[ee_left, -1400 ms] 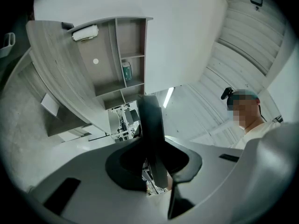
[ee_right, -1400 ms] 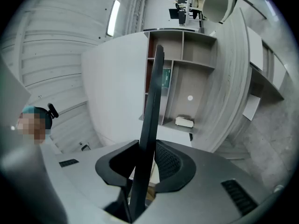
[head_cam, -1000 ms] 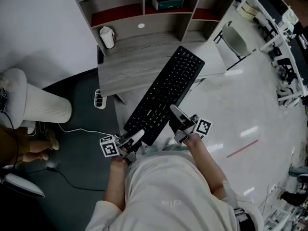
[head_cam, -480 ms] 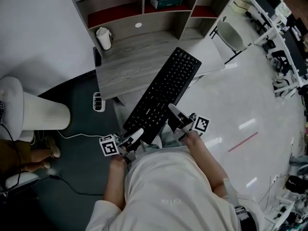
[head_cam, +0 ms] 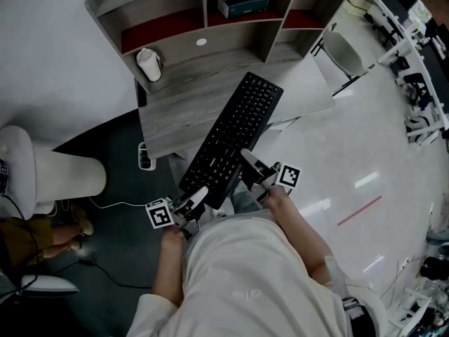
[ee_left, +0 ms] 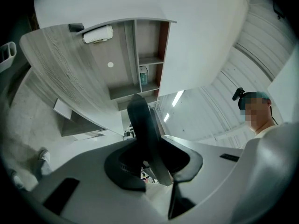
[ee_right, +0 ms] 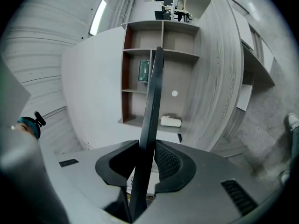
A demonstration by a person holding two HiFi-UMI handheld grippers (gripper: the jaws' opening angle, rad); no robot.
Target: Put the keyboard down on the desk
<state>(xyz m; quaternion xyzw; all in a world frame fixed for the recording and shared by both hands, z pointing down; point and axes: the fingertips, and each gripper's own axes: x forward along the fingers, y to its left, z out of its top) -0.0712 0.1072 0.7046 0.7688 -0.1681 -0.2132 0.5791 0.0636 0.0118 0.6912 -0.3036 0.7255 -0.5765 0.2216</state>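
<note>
A long black keyboard (head_cam: 235, 135) hangs in the air, slanting from the person's body toward the grey wooden desk (head_cam: 175, 107), its far end over the desktop. My left gripper (head_cam: 198, 196) holds the near left corner; its jaws are opening slightly with the keyboard's edge (ee_left: 140, 125) still between the pads. My right gripper (head_cam: 249, 161) is shut on the near right edge. In the right gripper view the keyboard (ee_right: 152, 111) stands edge-on between the jaws, pointing at the desk's shelf unit (ee_right: 159, 55).
On the desk stand a white cup (head_cam: 148, 64) and a shelf unit holding a teal box (head_cam: 242, 4). A white ribbed cylinder (head_cam: 63, 174) and a power strip (head_cam: 146, 155) sit on the floor at the left. A white chair (head_cam: 344, 51) stands at the right.
The keyboard and both grippers have shifted a little toward the desk; more of the keyboard's far end lies over the desktop. Both grips look unchanged.
</note>
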